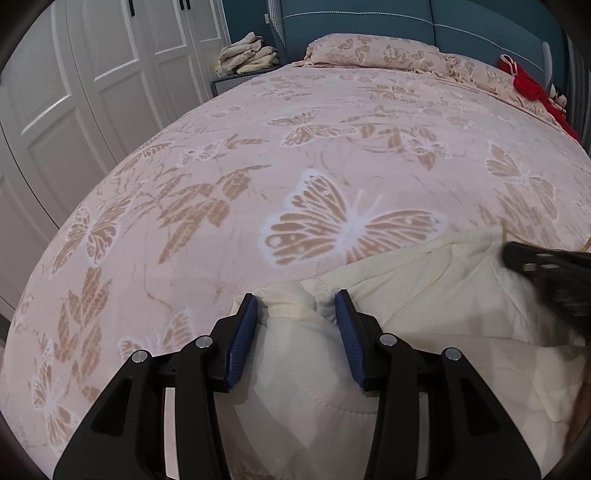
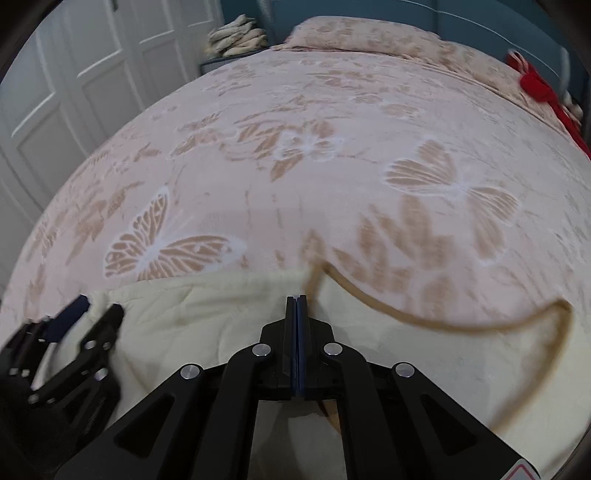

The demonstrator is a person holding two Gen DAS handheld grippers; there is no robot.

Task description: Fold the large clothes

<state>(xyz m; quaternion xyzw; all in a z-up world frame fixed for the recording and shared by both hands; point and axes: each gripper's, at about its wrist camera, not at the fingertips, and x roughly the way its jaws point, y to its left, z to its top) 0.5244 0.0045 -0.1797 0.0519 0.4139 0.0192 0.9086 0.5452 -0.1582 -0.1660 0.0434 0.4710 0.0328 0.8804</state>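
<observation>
No legible writing or brand is visible; a red-edged label corner (image 2: 522, 472) shows at the bottom right of the right wrist view, its text cut off. The left gripper (image 1: 297, 308) points steeply down at the lower centre of its frame, its blue-padded fingers (image 1: 243, 339) standing part open with a bunched fold of the cream garment (image 1: 424, 295) between them; the fold touches both pads near the tips, but whether they press on it cannot be told. The right gripper (image 2: 296, 301) also points steeply down, its fingers clenched flat together over the garment (image 2: 207, 314); whether any fabric is pinched between them cannot be told. Each gripper shows in the other's view: the right one blurred at the right edge (image 1: 546, 273), the left one blurred at the lower left (image 2: 88, 310). The garment lies at the near edge of the bed (image 1: 221, 147), on a pink blanket with a butterfly pattern, and has a tan trim line (image 2: 443, 325) curving along its edge. At the top of the frame are a pillow (image 1: 373, 51) in the same pattern, a teal headboard (image 1: 354, 26), and a red item (image 1: 524, 81) at the upper right. A pile of beige cloths (image 1: 247, 55) sits on a small stand beside the bed, next to white cupboard doors (image 1: 74, 81) at the upper left.
</observation>
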